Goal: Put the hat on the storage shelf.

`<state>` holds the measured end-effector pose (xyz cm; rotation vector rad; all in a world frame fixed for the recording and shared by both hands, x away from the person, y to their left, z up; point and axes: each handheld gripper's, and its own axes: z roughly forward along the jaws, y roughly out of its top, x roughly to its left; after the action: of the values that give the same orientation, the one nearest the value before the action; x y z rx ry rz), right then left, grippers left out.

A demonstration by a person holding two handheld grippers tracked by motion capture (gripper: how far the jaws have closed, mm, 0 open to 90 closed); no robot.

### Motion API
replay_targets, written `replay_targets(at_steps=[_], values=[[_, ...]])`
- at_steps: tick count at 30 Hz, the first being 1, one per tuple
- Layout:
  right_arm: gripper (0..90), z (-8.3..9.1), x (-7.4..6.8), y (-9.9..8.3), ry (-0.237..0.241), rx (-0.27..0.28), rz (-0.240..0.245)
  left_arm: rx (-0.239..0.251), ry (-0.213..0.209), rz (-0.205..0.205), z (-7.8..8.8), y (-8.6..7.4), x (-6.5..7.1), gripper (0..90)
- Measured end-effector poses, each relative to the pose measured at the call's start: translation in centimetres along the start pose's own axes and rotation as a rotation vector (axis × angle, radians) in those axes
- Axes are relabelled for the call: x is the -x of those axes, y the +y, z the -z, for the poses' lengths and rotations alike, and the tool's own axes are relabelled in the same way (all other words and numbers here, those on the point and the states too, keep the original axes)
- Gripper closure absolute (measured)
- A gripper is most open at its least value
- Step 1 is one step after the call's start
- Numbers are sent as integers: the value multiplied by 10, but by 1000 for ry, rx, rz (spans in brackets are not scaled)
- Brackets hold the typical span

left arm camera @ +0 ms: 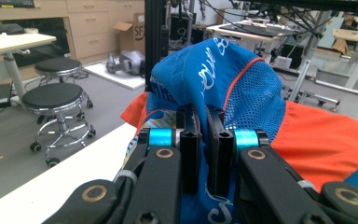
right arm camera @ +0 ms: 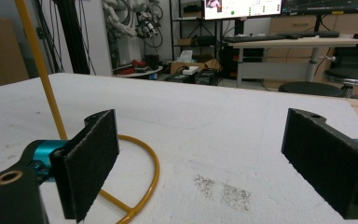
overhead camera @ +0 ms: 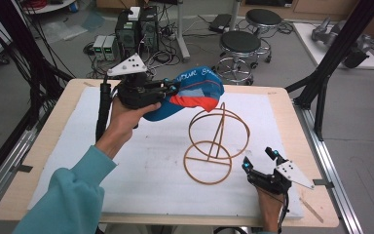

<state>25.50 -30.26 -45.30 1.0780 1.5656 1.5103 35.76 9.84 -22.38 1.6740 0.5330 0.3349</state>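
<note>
A blue cap (overhead camera: pixel 191 92) with white lettering and an orange brim hangs in the air above the white mat, just left of the top ring of a yellow wire stand (overhead camera: pixel 217 141). My left gripper (overhead camera: pixel 171 88) is shut on the cap's fabric; in the left gripper view the cap (left arm camera: pixel 223 79) bulges up behind the closed gripper (left arm camera: pixel 204 135). My right gripper (overhead camera: pixel 259 160) rests open on the mat beside the stand's base ring. In the right gripper view the stand's base ring (right arm camera: pixel 144 163) curves past my left pad, with nothing in the gripper (right arm camera: pixel 205 158).
A white mat (overhead camera: pixel 102 146) covers the wooden table (overhead camera: pixel 24 180). Black frame posts (overhead camera: pixel 331 53) rise at the table's right. Two round stools (overhead camera: pixel 241 46) and computer boxes (overhead camera: pixel 136 29) stand on the floor beyond the far edge.
</note>
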Motion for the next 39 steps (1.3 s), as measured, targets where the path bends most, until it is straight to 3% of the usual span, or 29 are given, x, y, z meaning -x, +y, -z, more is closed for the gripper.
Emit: replay_targets(at_steps=[11,25,39], values=[[100,1,0,0,-1,6,7,-2,19,-18,-16,8,2,853],[100,1,0,0,2,7,0,21,36,0,-40,12,4,852],[100,1,0,0,1,8,8,17,-50,-8,-49,9,23,852]])
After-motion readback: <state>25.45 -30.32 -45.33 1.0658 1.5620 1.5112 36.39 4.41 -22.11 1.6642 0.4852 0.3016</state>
